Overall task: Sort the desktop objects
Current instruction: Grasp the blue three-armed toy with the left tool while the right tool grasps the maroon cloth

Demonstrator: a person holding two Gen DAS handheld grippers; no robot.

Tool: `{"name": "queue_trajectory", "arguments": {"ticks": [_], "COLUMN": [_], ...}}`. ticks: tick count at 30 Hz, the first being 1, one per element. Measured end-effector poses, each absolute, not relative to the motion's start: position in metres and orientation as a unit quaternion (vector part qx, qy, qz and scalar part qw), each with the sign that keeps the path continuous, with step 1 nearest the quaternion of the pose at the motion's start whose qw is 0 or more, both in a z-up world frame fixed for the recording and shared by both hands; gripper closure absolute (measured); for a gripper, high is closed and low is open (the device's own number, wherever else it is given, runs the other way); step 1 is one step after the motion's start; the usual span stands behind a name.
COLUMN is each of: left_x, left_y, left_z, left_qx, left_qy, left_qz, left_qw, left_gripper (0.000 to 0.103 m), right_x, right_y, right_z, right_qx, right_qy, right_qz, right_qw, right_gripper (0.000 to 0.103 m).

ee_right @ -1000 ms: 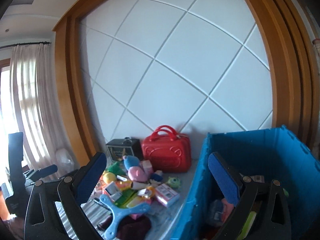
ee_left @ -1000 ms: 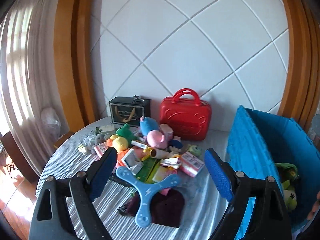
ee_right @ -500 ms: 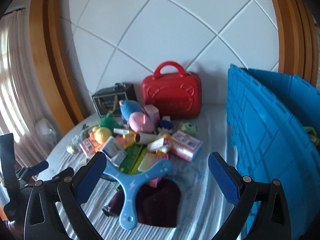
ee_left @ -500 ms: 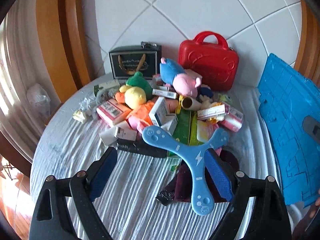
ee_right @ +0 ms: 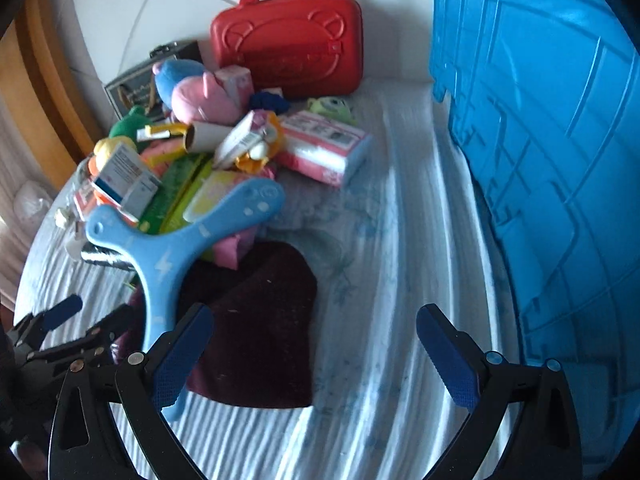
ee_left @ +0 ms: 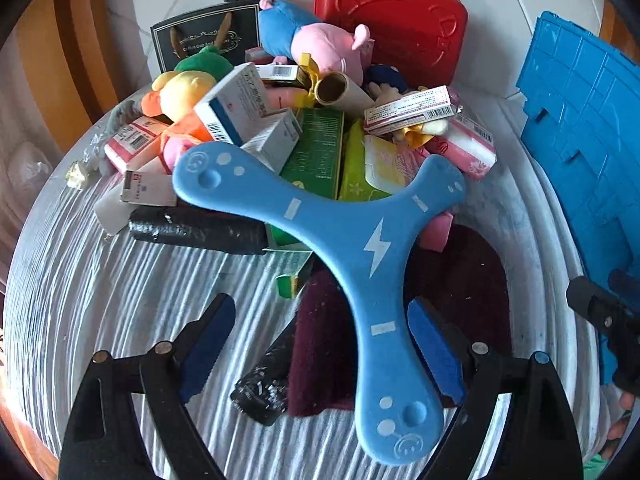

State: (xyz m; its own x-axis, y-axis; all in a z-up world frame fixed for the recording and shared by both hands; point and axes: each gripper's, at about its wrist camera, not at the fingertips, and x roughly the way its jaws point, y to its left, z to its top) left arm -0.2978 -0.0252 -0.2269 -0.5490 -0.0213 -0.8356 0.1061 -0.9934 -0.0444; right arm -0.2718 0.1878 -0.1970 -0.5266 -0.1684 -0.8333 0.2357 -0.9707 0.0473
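Glossy red plastic case (ee_left: 394,28), matt blue boomerang (ee_left: 352,240), ribbed cloth (ee_left: 120,288).

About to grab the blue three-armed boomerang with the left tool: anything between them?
Nothing visible. The boomerang lies on top of the pile, its near arm already between the open fingers of the left tool, not yet touched.

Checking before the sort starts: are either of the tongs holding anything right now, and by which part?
Nothing is held. The left tongs stand open astride one arm of the blue boomerang without pinching it; the right tongs hang open over the dark cloth.
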Motion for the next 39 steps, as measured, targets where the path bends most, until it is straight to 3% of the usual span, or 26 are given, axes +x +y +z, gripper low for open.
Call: {"name": "queue_trajectory", "arguments": {"ticks": [8, 11, 13, 16, 25, 34, 36, 38, 39], "left_x": [-0.339, -0.346, -0.339, -0.322, -0.272, -0.261, -0.258, -0.256, -0.255], "left_y": [-0.005, -0.013, -0.018, -0.024, -0.085, -0.102, -0.100, -0.099, -0.098], "left_z": [-0.258, -0.268, -0.265, -0.253, -0.227, -0.236, -0.234, -0.230, -0.227], "left_qx": [0.482, 0.487, 0.477, 0.462, 0.435, 0.434, 0.431, 0.429, 0.426], "left_qy": [0.028, 0.057, 0.069, 0.060, 0.064, 0.079, 0.077, 0.074, 0.074], "left_qz": [-0.873, -0.870, -0.875, -0.883, -0.893, -0.893, -0.894, -0.896, -0.898], "left_qw": [0.065, 0.056, 0.046, 0.053, 0.095, 0.093, 0.089, 0.083, 0.080], "left_gripper": [0.017, 0.045, 0.053, 0.058, 0.059, 0.059, 0.059, 0.059, 0.059], "right_x": [-0.288, -0.291, -0.291, -0.287, -0.279, -0.275, -0.274, -0.272, -0.273], "right_y": [0.195, 0.193, 0.186, 0.171, 0.126, 0.118, 0.117, 0.117, 0.119], "right_z": [-0.219, -0.224, -0.229, -0.236, -0.256, -0.287, -0.285, -0.277, -0.273], "right_qx": [0.478, 0.479, 0.483, 0.486, 0.514, 0.554, 0.545, 0.531, 0.532], "right_qy": [0.054, 0.050, 0.048, 0.050, 0.039, 0.037, 0.046, 0.046, 0.035], "right_qz": [-0.868, -0.866, -0.861, -0.854, -0.830, -0.813, -0.822, -0.832, -0.830], "right_qw": [0.122, 0.135, 0.151, 0.176, 0.216, 0.174, 0.161, 0.155, 0.162], "right_gripper": [0.000, 0.000, 0.000, 0.000, 0.000, 0.000, 0.016, 0.072, 0.078]}}
